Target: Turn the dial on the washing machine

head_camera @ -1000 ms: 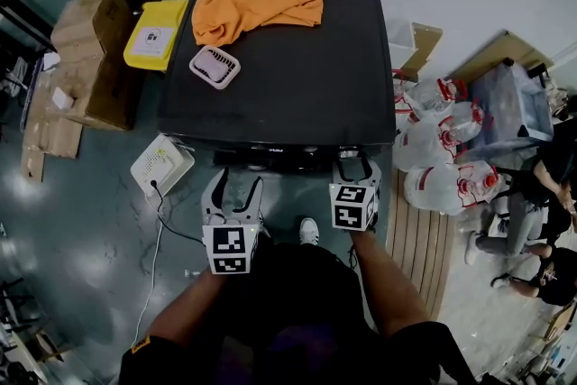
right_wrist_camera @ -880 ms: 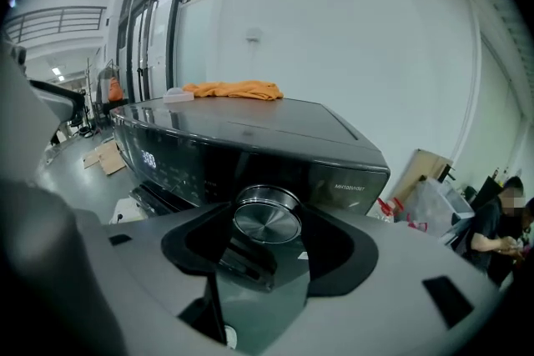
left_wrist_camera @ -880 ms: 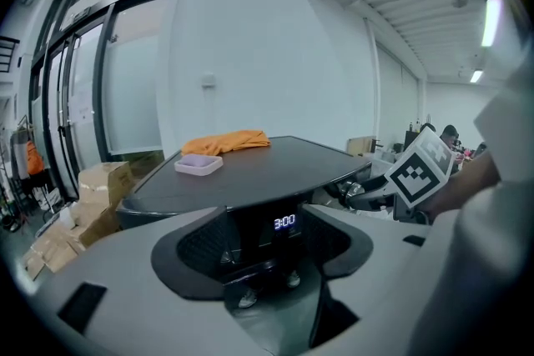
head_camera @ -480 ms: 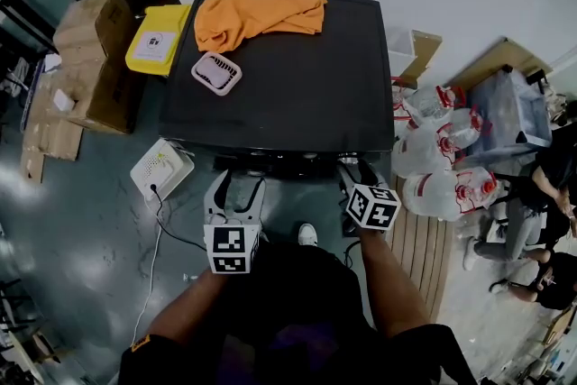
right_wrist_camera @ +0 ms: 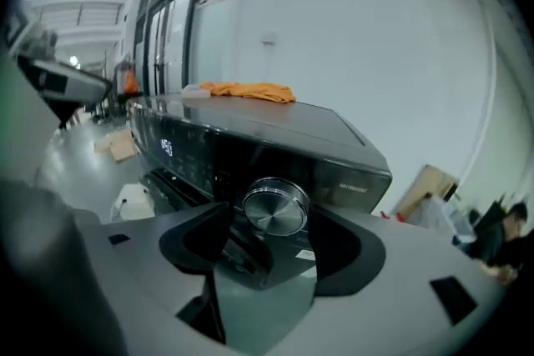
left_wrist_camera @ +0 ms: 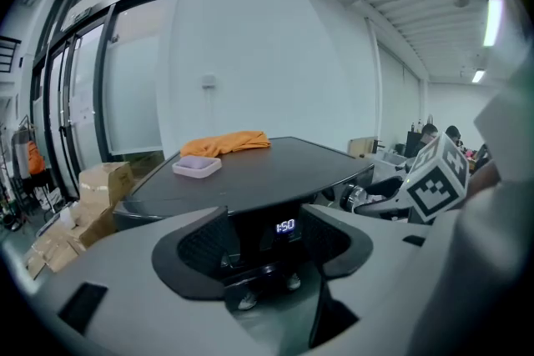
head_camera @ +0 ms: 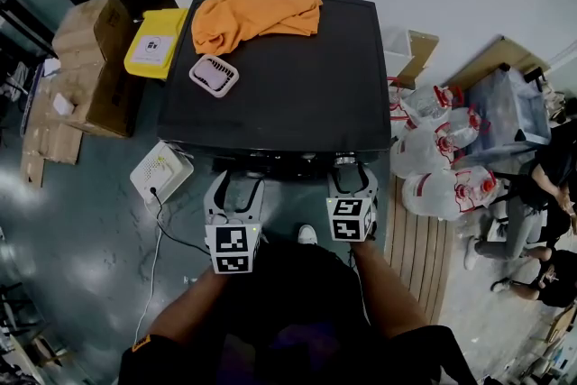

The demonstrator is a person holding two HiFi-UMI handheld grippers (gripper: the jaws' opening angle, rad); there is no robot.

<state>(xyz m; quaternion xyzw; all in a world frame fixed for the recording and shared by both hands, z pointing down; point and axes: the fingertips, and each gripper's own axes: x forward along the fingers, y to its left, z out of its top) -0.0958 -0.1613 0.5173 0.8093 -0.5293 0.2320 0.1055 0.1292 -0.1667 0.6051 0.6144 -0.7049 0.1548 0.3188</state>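
The black washing machine [head_camera: 288, 77] stands in front of me, its control panel facing me. Its round silver dial [right_wrist_camera: 275, 208] sits at the panel's right end, between the tips of my right gripper [right_wrist_camera: 275, 231]. These jaws have just been opening; the dial lies between them with a gap on each side. In the head view the right gripper [head_camera: 350, 172] is at the panel's right part. My left gripper [head_camera: 236, 185] is open and holds nothing. It points at the lit display [left_wrist_camera: 285, 226] from a little way off. The dial [left_wrist_camera: 359, 198] also shows in the left gripper view.
An orange cloth [head_camera: 257, 12] and a pink tray [head_camera: 215, 74] lie on the machine's top. Cardboard boxes [head_camera: 90, 59] and a yellow box [head_camera: 155, 41] stand to the left, a white device [head_camera: 160, 171] with a cable on the floor. Water bottles [head_camera: 442, 149], a wooden pallet [head_camera: 419, 239] and seated people [head_camera: 541, 194] are at right.
The right gripper's marker cube was tilted and further right half a second ago; it now sits squared and slightly left. The left gripper has kept still.
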